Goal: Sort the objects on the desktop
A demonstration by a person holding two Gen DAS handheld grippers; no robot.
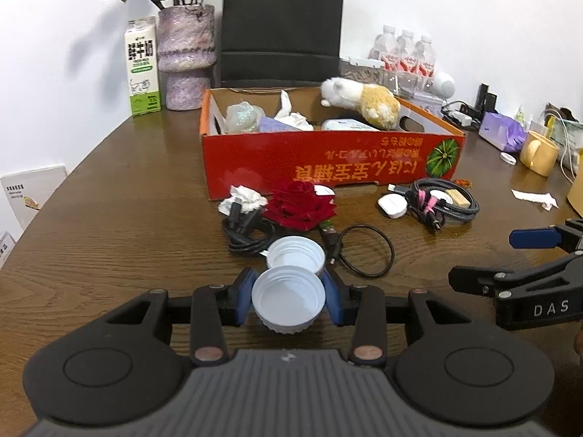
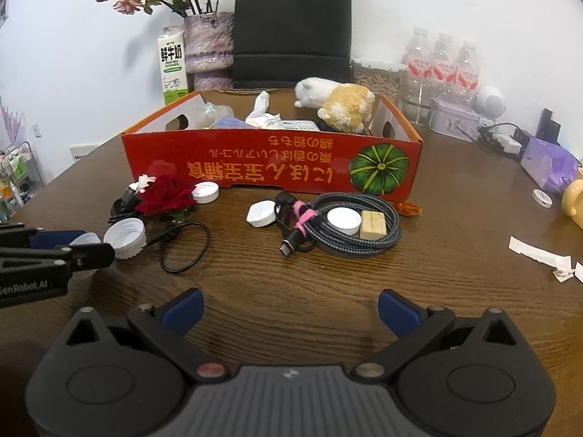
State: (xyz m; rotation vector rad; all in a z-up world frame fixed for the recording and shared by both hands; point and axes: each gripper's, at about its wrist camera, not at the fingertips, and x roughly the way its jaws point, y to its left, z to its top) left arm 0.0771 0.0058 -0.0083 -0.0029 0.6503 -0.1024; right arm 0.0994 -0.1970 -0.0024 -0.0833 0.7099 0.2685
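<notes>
Gripping a white cap (image 1: 288, 300), open side up, the left gripper (image 1: 288, 298); second cap (image 1: 296, 258) at 12 o'clock, touching. Right gripper (image 2: 289, 311): wide open, empty.

- A plain white wall (image 1: 437, 7) fills the top of both views, evenly lit, with soft shadows on it at upper left.
- A dark brown wooden table (image 1: 120, 225) with strong grain spans the lower half of each frame.
- A black chair back (image 2: 293, 25) stands at top centre, behind the table.
- At the far left edge of the right wrist view, a small wire rack (image 2: 18, 171) stands against the wall.
</notes>
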